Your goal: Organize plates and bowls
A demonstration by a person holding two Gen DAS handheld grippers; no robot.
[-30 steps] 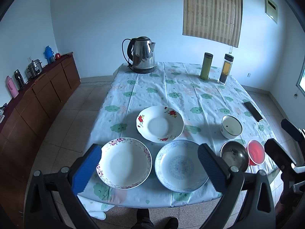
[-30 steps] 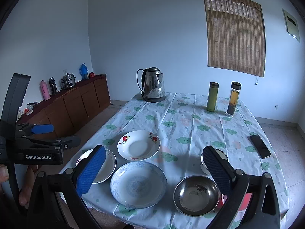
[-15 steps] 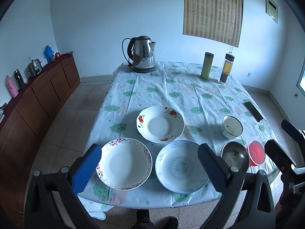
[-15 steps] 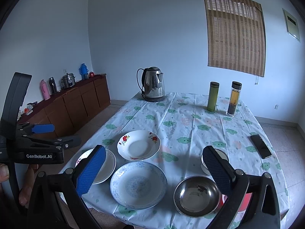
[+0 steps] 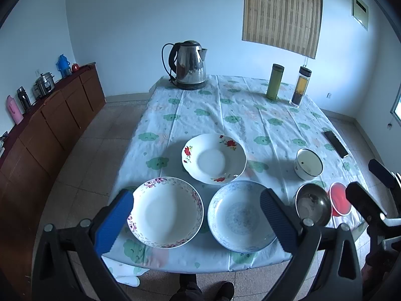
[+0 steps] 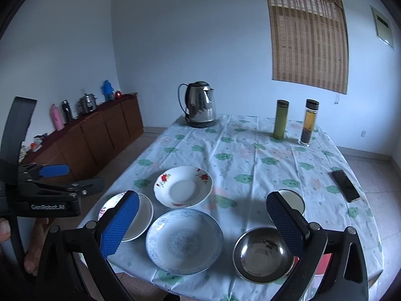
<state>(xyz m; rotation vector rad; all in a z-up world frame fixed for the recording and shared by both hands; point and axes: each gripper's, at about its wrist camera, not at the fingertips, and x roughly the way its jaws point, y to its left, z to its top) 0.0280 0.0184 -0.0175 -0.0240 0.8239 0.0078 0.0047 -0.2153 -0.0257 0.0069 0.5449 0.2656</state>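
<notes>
Nothing has shifted since a second ago: both grippers, left (image 5: 195, 222) and right (image 6: 203, 224), still hover wide apart and empty at the table's (image 5: 250, 115) near edge. Three floral plates (image 5: 213, 158) cluster there; steel bowl (image 6: 263, 254) sits right of them.

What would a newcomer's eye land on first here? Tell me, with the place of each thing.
First, the three patterned plates at the table's near end: the red-flowered plate behind, the pink-rimmed plate front left, the blue plate front right. Right of them sit a steel bowl, a red bowl and a white enamel bowl. The shiny kettle stands at the far end, and both open grippers, left and right, frame the views.
</notes>
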